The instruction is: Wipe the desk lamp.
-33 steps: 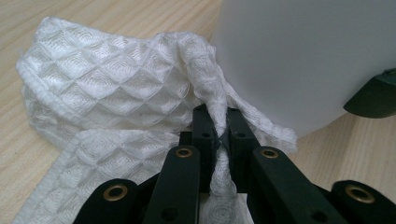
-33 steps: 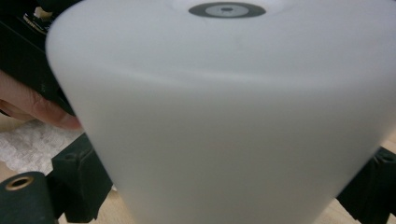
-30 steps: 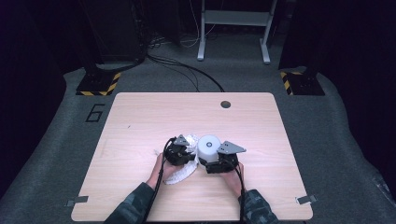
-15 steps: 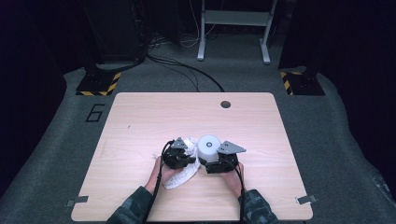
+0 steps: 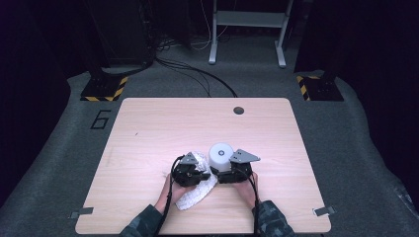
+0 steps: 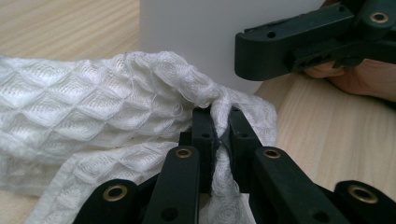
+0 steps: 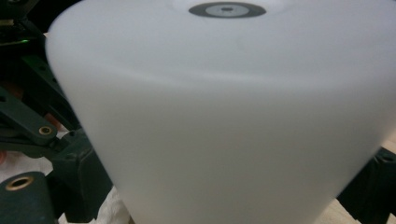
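Note:
A white waffle-weave cloth (image 5: 195, 197) lies crumpled at the table's front middle. My left gripper (image 5: 203, 166) is shut on a fold of it; in the left gripper view the cloth (image 6: 93, 107) is pinched between the two black jaws of the left gripper (image 6: 219, 122). Right beside the cloth stands a white cylinder (image 5: 221, 154) with a grey ring on its top. My right gripper (image 5: 223, 167) is shut around the cylinder's lower wall. The cylinder (image 7: 224, 116) looms close in the right gripper view, with a jaw at each side. One right-gripper finger (image 6: 289, 46) lies against the cylinder (image 6: 187, 28).
The light wooden table (image 5: 148, 128) has a round cable hole (image 5: 238, 110) near its far edge. Beyond the table are a dark floor, cables, two yellow-and-black striped bases (image 5: 104, 91) and a metal stand (image 5: 247, 29).
My left gripper has shifted a little to the right toward the cylinder, dragging the cloth with it. The right gripper and the cylinder have stayed put.

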### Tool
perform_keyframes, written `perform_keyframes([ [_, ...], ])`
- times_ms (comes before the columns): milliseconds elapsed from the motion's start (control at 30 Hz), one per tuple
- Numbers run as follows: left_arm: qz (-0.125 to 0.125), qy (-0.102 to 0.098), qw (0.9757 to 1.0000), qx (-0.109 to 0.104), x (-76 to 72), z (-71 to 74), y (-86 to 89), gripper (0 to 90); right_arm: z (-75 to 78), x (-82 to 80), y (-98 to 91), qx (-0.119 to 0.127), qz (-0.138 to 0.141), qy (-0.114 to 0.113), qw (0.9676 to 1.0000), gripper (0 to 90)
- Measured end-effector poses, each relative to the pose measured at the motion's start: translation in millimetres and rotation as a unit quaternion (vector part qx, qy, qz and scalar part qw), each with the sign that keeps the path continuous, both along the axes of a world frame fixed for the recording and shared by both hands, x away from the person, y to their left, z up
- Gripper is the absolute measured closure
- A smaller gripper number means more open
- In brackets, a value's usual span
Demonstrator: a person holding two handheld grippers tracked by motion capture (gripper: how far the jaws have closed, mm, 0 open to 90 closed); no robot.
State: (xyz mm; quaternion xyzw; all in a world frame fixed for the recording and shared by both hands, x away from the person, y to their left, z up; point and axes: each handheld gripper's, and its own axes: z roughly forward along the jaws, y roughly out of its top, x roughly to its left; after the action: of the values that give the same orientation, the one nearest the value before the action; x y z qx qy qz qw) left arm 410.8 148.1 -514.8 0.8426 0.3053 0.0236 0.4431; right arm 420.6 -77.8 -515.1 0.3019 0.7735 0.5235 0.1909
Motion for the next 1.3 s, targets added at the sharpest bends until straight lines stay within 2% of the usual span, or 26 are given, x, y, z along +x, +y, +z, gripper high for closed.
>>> perform_keyframes([
  [100, -0.01, 0.008, 0.9999, -0.01, -3.6, -0.4, -3.2, 84.2, 0.0, 0.0, 0.0, 0.0, 0.0, 0.0, 1.0, 8.0],
  [267, -0.019, 0.001, 0.9997, -0.013, -10.8, -1.7, -14.7, 84.2, 0.0, 0.0, 0.1, 0.0, -0.001, 0.0, 1.0, 8.0],
  [367, -0.019, 0.005, 0.9996, -0.018, -10.9, -2.3, -14.3, 84.2, 0.0, 0.1, 0.0, -0.001, 0.0, -0.001, 1.0, 8.0],
  [600, -0.017, 0.005, 0.9997, -0.015, -9.1, -1.9, -10.3, 84.4, 0.1, 0.0, 0.1, -0.001, 0.0, -0.001, 1.0, 8.0],
  [767, -0.007, 0.005, 0.9999, -0.01, -3.7, -0.6, -1.7, 84.4, 0.1, 0.0, 0.1, -0.001, 0.0, -0.001, 1.0, 8.0],
  [967, 0.021, 0.003, 0.9997, -0.013, 5.3, -0.4, 7.3, 84.4, 0.1, 0.0, 0.2, -0.001, 0.0, -0.001, 1.0, 8.0],
  [1033, 0.021, -0.001, 0.9997, -0.014, 7.8, -0.7, 8.4, 84.4, 0.0, 0.0, 0.2, -0.001, -0.001, -0.001, 1.0, 8.0],
  [1167, 0.025, 0.004, 0.9996, -0.014, 11.3, 2.7, 9.2, 84.4, 0.0, 0.0, 0.1, -0.001, 0.0, -0.001, 1.0, 8.0],
  [1267, 0.031, 0.001, 0.9994, -0.017, 14.9, 6.2, 10.8, 84.4, 0.0, 0.0, 0.3, -0.001, -0.001, -0.001, 1.0, 8.0],
  [1300, 0.035, -0.006, 0.9992, -0.019, 16.2, 8.0, 11.6, 84.5, 0.0, 0.0, 0.3, -0.001, -0.001, -0.001, 1.0, 8.0],
])
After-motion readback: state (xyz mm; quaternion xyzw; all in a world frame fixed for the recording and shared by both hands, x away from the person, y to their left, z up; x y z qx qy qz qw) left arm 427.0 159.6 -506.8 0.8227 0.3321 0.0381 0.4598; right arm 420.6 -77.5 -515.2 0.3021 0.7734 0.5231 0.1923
